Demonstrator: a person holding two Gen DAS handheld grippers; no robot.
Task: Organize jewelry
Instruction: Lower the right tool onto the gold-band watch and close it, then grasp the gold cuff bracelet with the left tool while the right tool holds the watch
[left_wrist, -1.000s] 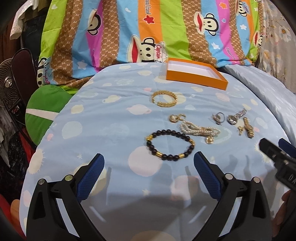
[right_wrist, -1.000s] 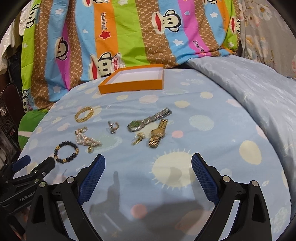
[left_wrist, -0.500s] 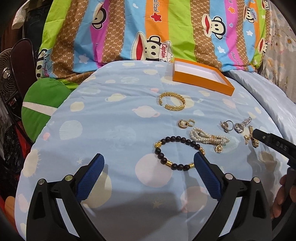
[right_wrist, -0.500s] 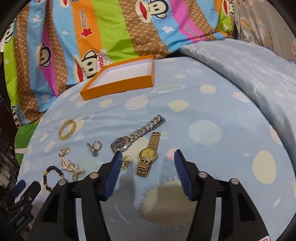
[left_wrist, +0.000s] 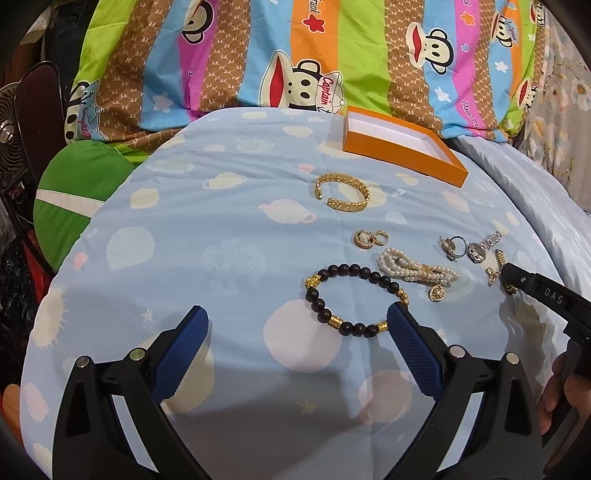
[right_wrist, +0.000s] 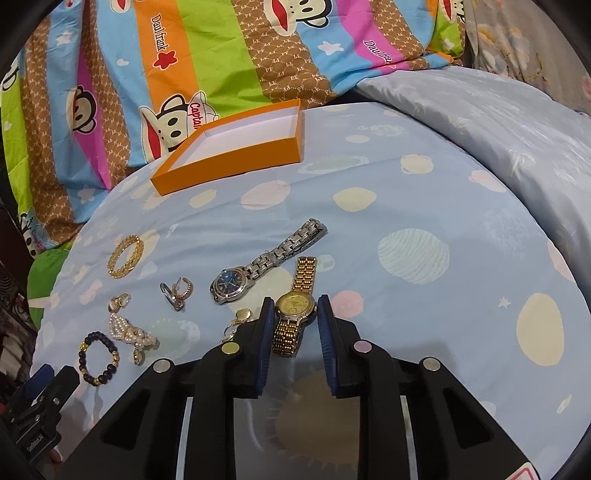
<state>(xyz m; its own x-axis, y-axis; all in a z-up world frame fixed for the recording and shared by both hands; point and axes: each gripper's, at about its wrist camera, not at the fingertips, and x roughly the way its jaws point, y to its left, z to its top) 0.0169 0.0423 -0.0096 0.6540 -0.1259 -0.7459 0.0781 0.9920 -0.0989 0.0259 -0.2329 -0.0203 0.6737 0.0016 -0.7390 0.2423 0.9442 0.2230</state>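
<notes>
My right gripper is closing on the gold watch, which lies on the blue bedspread. Its blue pads meet the two sides of the watch case. A silver watch lies just left of it. The orange box stands empty at the back. My left gripper hangs open above the black bead bracelet and holds nothing. Near that bracelet lie a pearl bracelet and a gold bangle. The right gripper's tip shows in the left wrist view.
Gold earrings, hoop rings and a small gold piece are scattered between the bracelets and watches. A striped cartoon quilt rises behind the box. A green cushion and a fan are at the left.
The right gripper moved forward over the gold watch and its jaws narrowed from wide to tight around the case. The left gripper hardly shifted and stayed open.
</notes>
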